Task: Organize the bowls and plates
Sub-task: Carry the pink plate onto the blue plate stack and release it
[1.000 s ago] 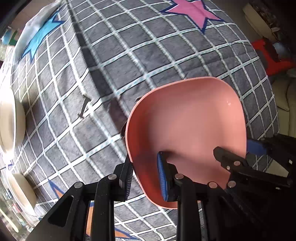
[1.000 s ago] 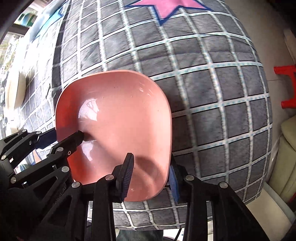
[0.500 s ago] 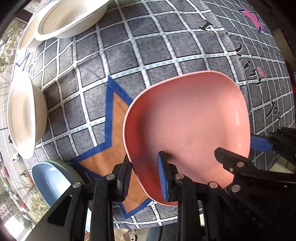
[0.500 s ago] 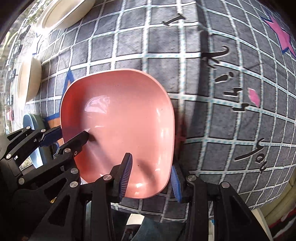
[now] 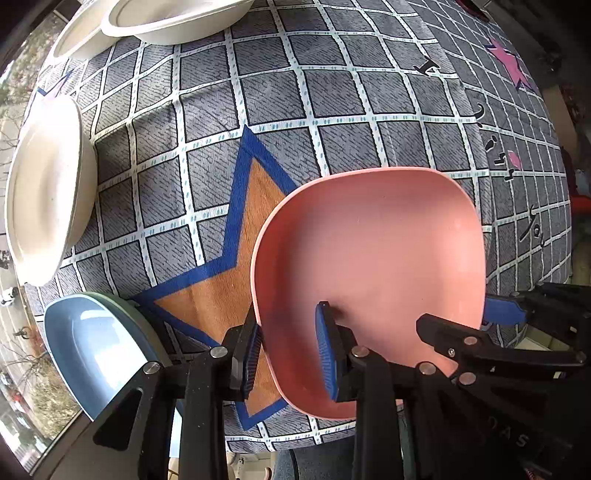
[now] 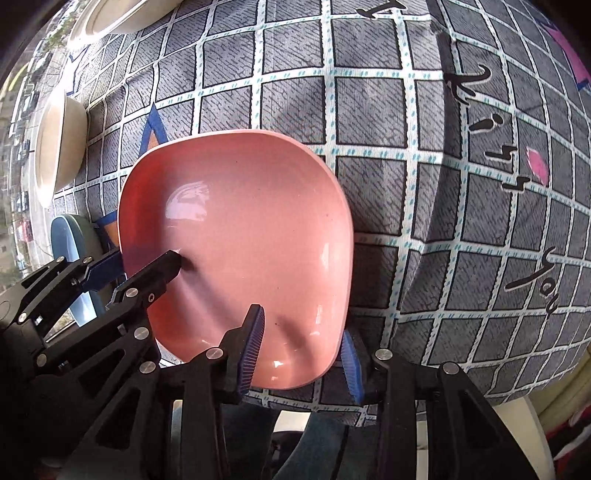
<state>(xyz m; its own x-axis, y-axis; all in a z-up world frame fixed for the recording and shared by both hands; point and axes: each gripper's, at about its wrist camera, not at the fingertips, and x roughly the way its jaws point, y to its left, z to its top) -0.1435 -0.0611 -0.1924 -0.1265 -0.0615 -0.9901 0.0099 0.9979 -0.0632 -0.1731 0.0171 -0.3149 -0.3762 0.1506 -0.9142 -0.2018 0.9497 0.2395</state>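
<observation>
A smooth, glossy pink plate [image 5: 373, 273] with a rounded-square outline and a raised rim sits above a woven tablecloth [image 5: 280, 99] printed with grey squares, a white grid and a blue-edged orange star [image 5: 236, 266]. Both grippers hold it at its near edge. The left gripper [image 5: 290, 354] is clamped on the plate's left near rim, one ribbed blue pad outside the wall and the other inside the dish. The right gripper [image 6: 301, 352] straddles the right near corner [image 6: 321, 354], one ribbed pad over the inner surface and the other under the outer edge; its jaws stand a little wider, and the pads appear to press the rim.

To the left, at the table's edge, lies a matte blue plate [image 5: 92, 347] stacked on a grey-green one. Farther off sit three off-white round bowls [image 5: 44, 192] with plain, dull surfaces: one on the left side and two at the far end [image 5: 173, 18].
</observation>
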